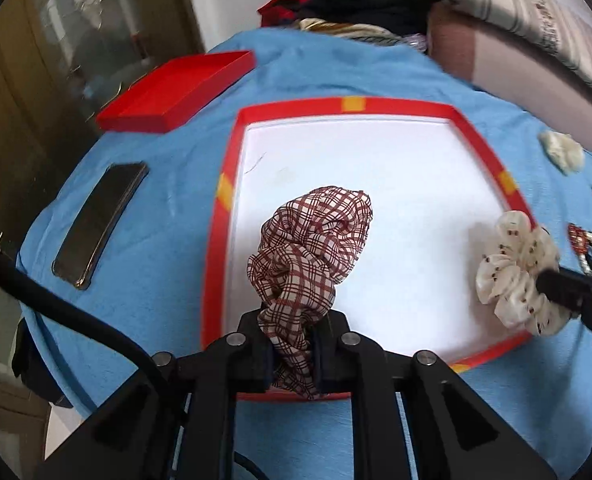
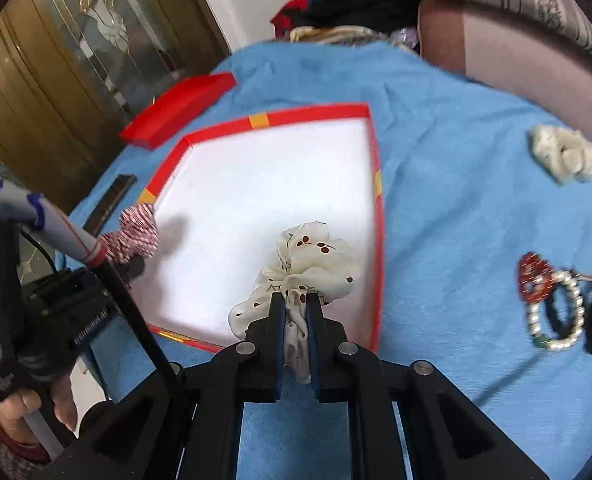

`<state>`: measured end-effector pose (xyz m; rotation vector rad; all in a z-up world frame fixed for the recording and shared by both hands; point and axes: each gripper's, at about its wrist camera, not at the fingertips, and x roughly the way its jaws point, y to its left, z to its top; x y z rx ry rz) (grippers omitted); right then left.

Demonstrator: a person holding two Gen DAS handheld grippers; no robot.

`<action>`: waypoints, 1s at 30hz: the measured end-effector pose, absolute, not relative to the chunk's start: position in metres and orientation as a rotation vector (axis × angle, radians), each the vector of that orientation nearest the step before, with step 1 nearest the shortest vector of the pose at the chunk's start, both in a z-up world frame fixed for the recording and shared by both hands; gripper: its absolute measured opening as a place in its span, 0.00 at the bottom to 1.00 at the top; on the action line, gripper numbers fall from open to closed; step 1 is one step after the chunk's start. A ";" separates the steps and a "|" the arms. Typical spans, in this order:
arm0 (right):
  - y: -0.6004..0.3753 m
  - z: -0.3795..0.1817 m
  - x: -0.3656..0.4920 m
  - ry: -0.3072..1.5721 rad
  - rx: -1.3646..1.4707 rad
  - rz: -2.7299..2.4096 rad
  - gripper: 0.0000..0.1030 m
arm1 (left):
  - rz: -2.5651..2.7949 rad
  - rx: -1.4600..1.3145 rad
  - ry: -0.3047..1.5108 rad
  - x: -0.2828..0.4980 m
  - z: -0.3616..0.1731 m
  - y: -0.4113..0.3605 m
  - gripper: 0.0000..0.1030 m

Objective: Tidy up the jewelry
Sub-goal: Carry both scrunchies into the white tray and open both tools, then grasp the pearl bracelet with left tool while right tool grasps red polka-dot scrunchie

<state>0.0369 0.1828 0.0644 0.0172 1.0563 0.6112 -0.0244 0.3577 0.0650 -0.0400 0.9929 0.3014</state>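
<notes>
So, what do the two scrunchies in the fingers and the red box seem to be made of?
Plaid scrunchie: thin woven fabric, matte, finely gathered and wrinkled. Cherry-print scrunchie: smoother cream cloth with a slight sheen, perhaps satin. Red box: probably cardboard, with thin flat walls and a matte white floor; the blur leaves this uncertain.

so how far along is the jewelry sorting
Nothing lies in the red-rimmed box yet; its white floor is bare. In hand: the left gripper holds the plaid scrunchie and the right gripper the cherry-print scrunchie, both above the box. Left on the blue cloth: a cream scrunchie and the bracelets.
</notes>
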 end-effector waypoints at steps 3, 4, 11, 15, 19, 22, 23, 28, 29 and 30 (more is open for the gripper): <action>0.188 0.057 0.037 1.062 -0.016 0.608 0.12 | 0.320 -0.052 1.002 -0.023 0.060 0.364 0.20; 0.189 0.057 0.037 1.061 -0.024 0.605 0.14 | 0.320 -0.056 1.001 -0.021 0.058 0.365 0.20; 0.185 0.065 0.032 1.025 -0.023 0.588 0.40 | 0.342 -0.071 0.988 -0.021 0.063 0.366 0.43; 0.176 0.084 0.025 0.972 0.013 0.590 0.54 | 0.369 -0.098 0.959 -0.030 0.082 0.368 0.50; 0.164 0.101 0.014 0.924 0.035 0.594 0.55 | 0.396 -0.123 0.912 -0.040 0.104 0.368 0.59; 0.143 0.109 0.007 0.903 0.074 0.583 0.56 | 0.382 -0.126 0.888 -0.046 0.122 0.356 0.59; 0.135 0.110 0.005 0.900 0.084 0.576 0.56 | 0.373 -0.124 0.885 -0.047 0.125 0.351 0.59; 0.072 0.111 -0.007 0.888 0.138 0.499 0.56 | 0.273 -0.080 0.867 -0.049 0.141 0.300 0.59; 0.060 0.110 -0.009 0.886 0.145 0.482 0.56 | 0.243 -0.074 0.868 -0.049 0.142 0.288 0.59; 0.047 0.109 -0.010 0.885 0.153 0.465 0.56 | 0.208 -0.068 0.870 -0.047 0.143 0.274 0.59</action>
